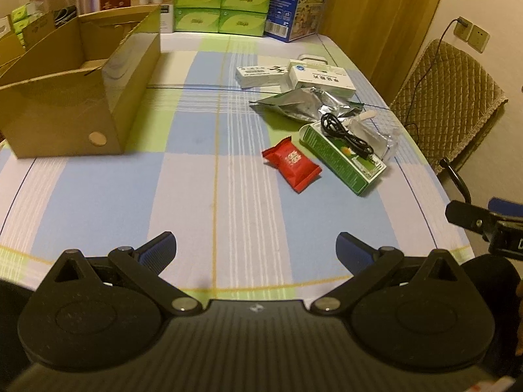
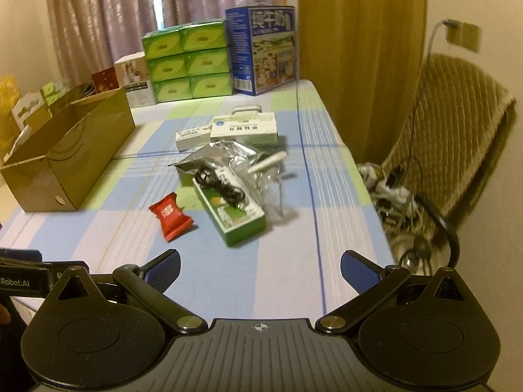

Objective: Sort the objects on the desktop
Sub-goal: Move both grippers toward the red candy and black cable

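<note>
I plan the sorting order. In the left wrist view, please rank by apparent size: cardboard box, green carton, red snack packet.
1. cardboard box
2. green carton
3. red snack packet
The last two look close in size.

Background clutter and furnishings sitting around the checked desk

A stack of green tissue boxes [image 2: 188, 62] is standing at the upper centre of the right wrist view, with a tall blue carton [image 2: 261, 49] touching its right side and a small white box [image 2: 137, 80] just to its left. Pale curtains [image 2: 108, 16] are hanging behind them, and a yellow-brown curtain [image 2: 359, 49] is filling the upper right. A quilted chair [image 2: 457, 124] is standing at the right edge beside the desk [image 2: 294, 277], a tangle of cables [image 2: 395, 196] lying on its seat. A wall socket [image 2: 464, 36] is showing above the chair, a plug sitting in it.
</note>
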{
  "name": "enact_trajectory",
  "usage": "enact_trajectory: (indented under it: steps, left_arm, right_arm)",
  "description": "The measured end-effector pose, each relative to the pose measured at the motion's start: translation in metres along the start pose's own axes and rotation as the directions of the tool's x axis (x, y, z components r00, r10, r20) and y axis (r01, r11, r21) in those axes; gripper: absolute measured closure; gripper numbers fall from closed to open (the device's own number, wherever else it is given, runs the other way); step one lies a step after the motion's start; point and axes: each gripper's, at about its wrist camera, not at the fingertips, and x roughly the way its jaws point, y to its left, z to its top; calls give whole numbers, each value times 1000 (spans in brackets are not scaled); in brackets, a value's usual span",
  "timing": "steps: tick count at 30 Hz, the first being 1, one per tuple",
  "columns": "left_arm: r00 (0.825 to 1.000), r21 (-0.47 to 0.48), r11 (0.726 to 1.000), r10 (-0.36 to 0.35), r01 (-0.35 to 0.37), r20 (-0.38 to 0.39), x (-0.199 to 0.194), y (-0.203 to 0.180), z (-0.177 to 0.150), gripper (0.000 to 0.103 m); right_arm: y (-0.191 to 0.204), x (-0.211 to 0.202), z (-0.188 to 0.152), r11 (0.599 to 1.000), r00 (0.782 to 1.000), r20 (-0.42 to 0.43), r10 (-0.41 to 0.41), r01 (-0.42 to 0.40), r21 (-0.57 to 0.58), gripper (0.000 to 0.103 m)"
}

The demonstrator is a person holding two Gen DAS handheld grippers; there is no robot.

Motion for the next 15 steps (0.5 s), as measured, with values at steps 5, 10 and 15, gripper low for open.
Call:
enact_trajectory:
  steps: [5, 10, 15]
  left_arm:
    - [1000, 28, 1000, -2, 2, 1, 12, -4, 14, 1]
    - [1000, 45, 999, -14, 15, -11, 28, -6, 25, 1]
    - [1000, 76, 997, -15, 17, -23, 49, -9, 36, 1]
  right_arm:
    - [-7, 14, 16, 998, 1000, 1, -8, 8, -56, 2]
    - [-5, 29, 26, 987, 1000, -13, 22, -24, -156, 2]
    - [5, 45, 33, 962, 996, -42, 85, -92, -256, 6]
